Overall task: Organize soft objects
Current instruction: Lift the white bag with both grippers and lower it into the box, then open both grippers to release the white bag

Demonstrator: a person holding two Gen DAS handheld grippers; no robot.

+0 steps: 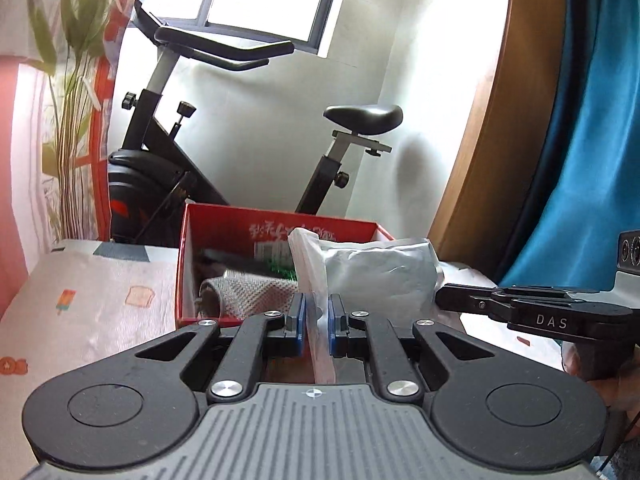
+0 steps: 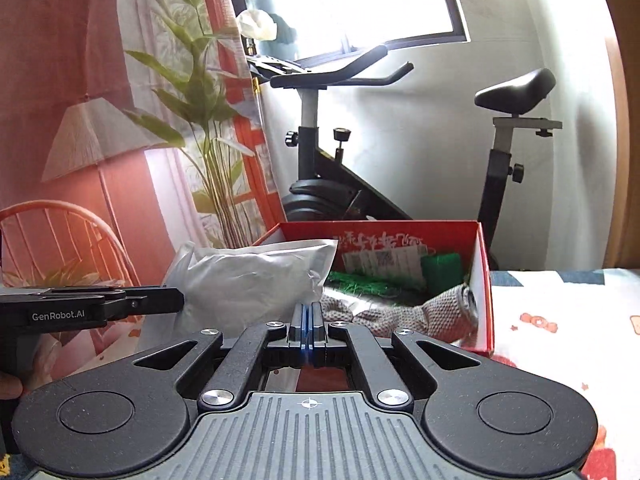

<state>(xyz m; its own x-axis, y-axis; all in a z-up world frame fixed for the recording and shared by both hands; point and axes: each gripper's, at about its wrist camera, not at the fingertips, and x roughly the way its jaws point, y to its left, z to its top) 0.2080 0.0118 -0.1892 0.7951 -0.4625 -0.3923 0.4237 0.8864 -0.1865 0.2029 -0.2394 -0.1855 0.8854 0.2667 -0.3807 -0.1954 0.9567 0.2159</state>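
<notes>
crinkly translucent plastic bag (image 1: pixel 376 276), glossy red cardboard box (image 1: pixel 280 220)

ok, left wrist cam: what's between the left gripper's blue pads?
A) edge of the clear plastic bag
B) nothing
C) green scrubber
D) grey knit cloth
A: the left gripper is shut on the thin edge of the clear plastic bag, whose bulk sits ahead of the pads, while the grey knit cloth lies in the red box.
</notes>
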